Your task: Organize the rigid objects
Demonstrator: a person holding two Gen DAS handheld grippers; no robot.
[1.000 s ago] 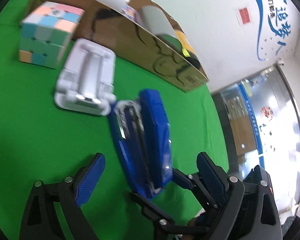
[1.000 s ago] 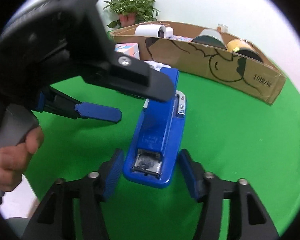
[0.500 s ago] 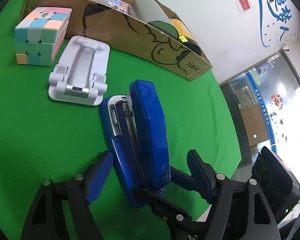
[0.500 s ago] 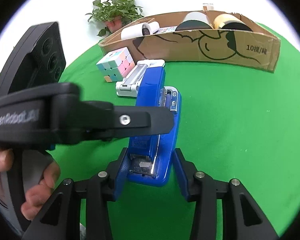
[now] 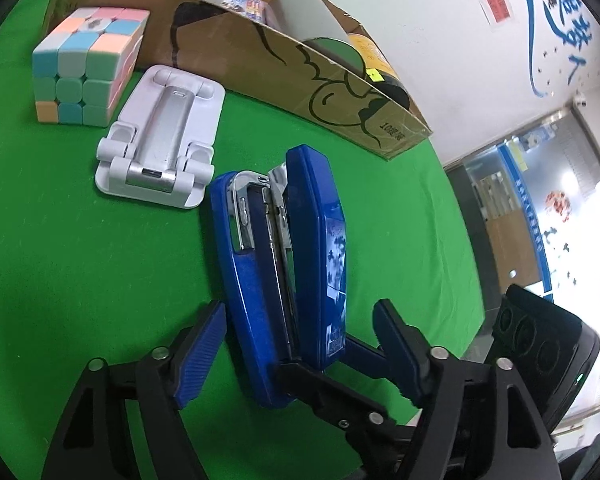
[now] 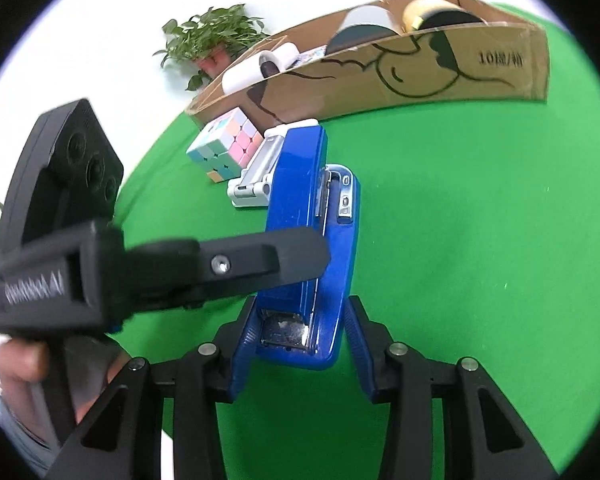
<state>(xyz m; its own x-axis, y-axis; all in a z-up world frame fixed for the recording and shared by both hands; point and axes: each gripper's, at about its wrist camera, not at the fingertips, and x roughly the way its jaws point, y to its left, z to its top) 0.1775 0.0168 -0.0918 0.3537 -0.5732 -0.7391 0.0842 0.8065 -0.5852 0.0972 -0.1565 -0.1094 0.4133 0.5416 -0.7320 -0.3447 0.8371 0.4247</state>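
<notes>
Two tools are set about one blue stapler (image 5: 276, 280), which lies tipped on its side on the green surface (image 5: 80, 272). The right tool (image 6: 296, 344) is clenched on its rear end. The left tool (image 5: 300, 340) has just been closing around the stapler; its near finger (image 5: 202, 356) seems close against the base, the far finger (image 5: 396, 344) stands clear (contact cannot be told). The stapler's rear end is hidden behind the right tool in the left view. A phone stand (image 5: 160, 152) and a cube (image 5: 88, 80) lie beyond, before a cardboard box (image 5: 260, 60) whose contents are only partly seen.

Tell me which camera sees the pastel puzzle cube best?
The left wrist view: the pastel puzzle cube sits big, sharp and unblocked beside the cardboard box. The right wrist view shows it smaller, farther off.
</notes>
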